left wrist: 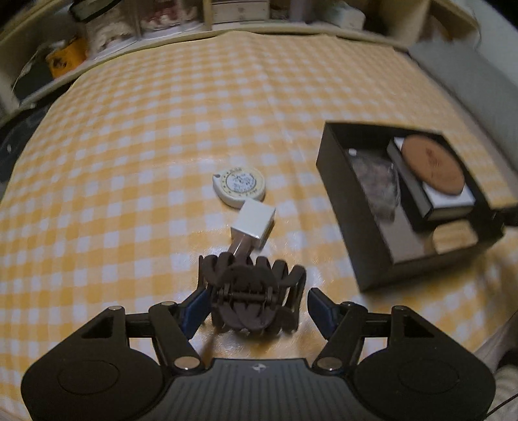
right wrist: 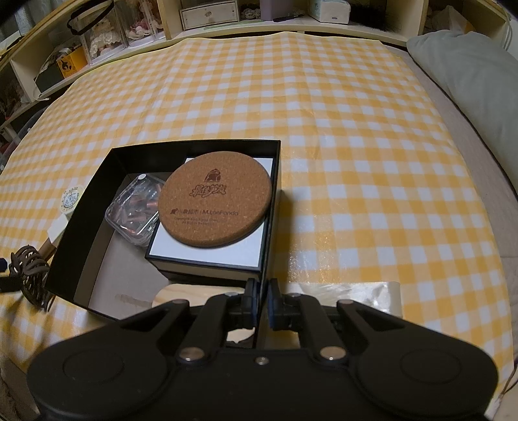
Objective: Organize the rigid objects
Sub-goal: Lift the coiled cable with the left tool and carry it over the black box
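Note:
A dark brown hair claw point(left wrist: 252, 298) lies on the yellow checked cloth between the fingers of my left gripper point(left wrist: 255, 309), which is open; the right pad point(left wrist: 319, 307) stands clear of it. Just beyond lie a white cube plug point(left wrist: 254, 223) and a round white tape measure point(left wrist: 239, 186). To the right stands an open black box point(left wrist: 343, 207). It holds a cork coaster point(right wrist: 215, 197) on a white-topped box point(right wrist: 207, 252), a clear plastic case point(right wrist: 134, 213) and a wooden piece point(right wrist: 168, 296). My right gripper point(right wrist: 264, 304) is shut on the black box's near right wall point(right wrist: 263, 259).
The checked cloth point(right wrist: 356, 145) stretches far back and right of the box. A grey pillow point(right wrist: 469, 74) lies at the far right edge. Shelves point(right wrist: 207, 16) with boxes and jars line the back. The hair claw point(right wrist: 29, 272) shows left of the box.

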A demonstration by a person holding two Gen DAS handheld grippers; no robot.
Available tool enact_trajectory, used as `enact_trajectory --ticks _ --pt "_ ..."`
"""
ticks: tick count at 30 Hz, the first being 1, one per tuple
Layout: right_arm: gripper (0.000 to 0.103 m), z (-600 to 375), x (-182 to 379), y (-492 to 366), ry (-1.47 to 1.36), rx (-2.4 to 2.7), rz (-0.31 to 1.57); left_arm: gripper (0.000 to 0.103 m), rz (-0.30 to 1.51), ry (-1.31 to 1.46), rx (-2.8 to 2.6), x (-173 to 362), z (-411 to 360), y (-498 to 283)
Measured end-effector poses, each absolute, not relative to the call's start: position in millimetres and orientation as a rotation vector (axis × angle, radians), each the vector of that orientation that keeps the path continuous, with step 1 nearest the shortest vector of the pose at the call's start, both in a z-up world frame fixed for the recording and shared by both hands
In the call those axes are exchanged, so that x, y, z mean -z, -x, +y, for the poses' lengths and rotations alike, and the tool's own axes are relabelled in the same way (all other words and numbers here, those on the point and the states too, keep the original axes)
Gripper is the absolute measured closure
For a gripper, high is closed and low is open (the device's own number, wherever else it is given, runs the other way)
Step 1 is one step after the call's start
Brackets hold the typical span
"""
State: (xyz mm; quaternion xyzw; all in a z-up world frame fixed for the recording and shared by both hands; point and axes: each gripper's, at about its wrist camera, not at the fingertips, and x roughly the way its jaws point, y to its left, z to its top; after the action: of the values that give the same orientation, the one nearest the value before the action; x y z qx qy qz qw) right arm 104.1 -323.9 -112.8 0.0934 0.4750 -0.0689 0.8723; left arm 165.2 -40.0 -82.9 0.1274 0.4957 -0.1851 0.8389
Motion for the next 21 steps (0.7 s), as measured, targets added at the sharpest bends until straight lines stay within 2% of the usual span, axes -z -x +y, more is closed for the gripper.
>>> enact_trajectory --ticks 3,9,12,21 --pt "0.096 -323.8 112.5 -104.2 -0.194 0.145 0.993 0.046 1.04 -0.305 0.377 85.6 -40.9 -164.7" --pt "0.096 -323.6 112.5 -104.1 -0.193 0.145 0.993 0.053 1.035 -0.291 0.391 87.5 -36.8 -170.9" --pt "0.096 -323.7 112.5 -104.1 -0.193 0.145 0.994 0.06 1.03 -0.277 0.394 85.0 -36.3 -171.5" --pt "0.096 -323.5 112.4 -104.0 -0.193 0.144 0.994 0.061 1.017 -0.159 0.38 68.7 -27.2 -166.3"
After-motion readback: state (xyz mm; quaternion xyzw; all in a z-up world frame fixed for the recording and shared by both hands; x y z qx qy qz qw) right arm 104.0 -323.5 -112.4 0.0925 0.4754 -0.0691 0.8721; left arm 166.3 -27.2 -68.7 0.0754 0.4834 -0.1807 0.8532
